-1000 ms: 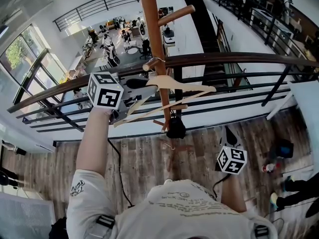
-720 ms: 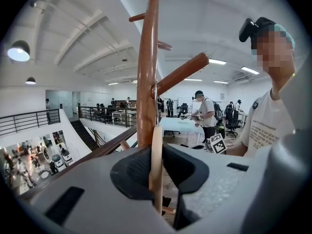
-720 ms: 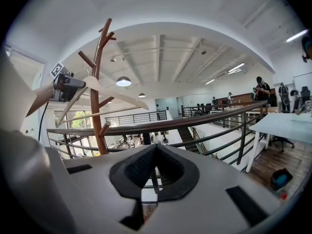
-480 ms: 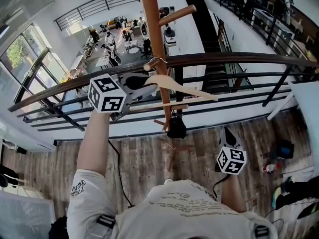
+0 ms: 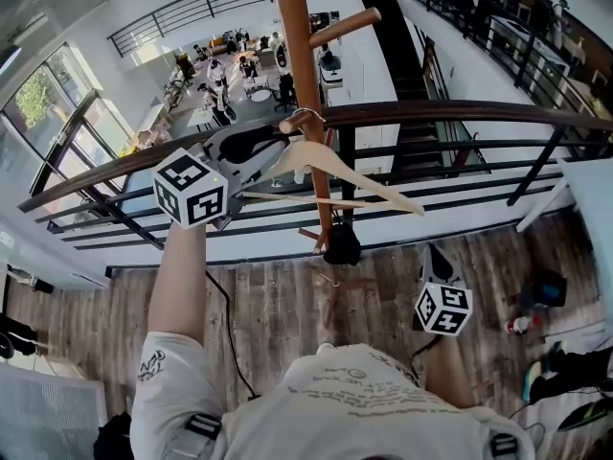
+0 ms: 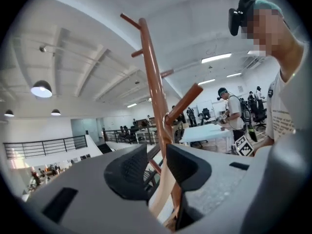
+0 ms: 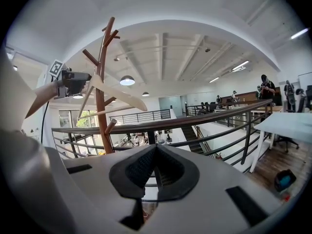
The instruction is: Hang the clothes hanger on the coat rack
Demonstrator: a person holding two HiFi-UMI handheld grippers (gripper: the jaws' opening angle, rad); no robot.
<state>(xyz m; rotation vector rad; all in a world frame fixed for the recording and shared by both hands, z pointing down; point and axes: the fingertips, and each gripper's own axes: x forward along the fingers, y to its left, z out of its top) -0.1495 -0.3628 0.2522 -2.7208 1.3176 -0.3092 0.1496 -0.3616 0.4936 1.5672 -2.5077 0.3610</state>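
Note:
A pale wooden clothes hanger (image 5: 347,176) hangs at the brown coat rack (image 5: 299,56), its metal hook (image 5: 305,115) looped over a short peg. My left gripper (image 5: 278,157) is raised beside the pole with its jaws opening. In the left gripper view the hanger's arm (image 6: 163,194) runs between the fingers with a gap beside it, and the rack (image 6: 153,87) stands just behind. My right gripper (image 5: 436,257) stays low on the right, shut and holding nothing (image 7: 155,155). The right gripper view shows the hanger (image 7: 117,92) on the rack (image 7: 102,106).
A dark curved railing (image 5: 460,113) runs right behind the rack, with a drop to a lower floor beyond it. A white table (image 5: 594,190) stands on the right. Other pegs (image 5: 345,27) stick out from the pole. People stand in the distance (image 6: 234,113).
The left gripper has risen and shifted left, and its jaws have spread apart. The hanger has swung so that its right end now hangs lower. The right gripper has stayed put.

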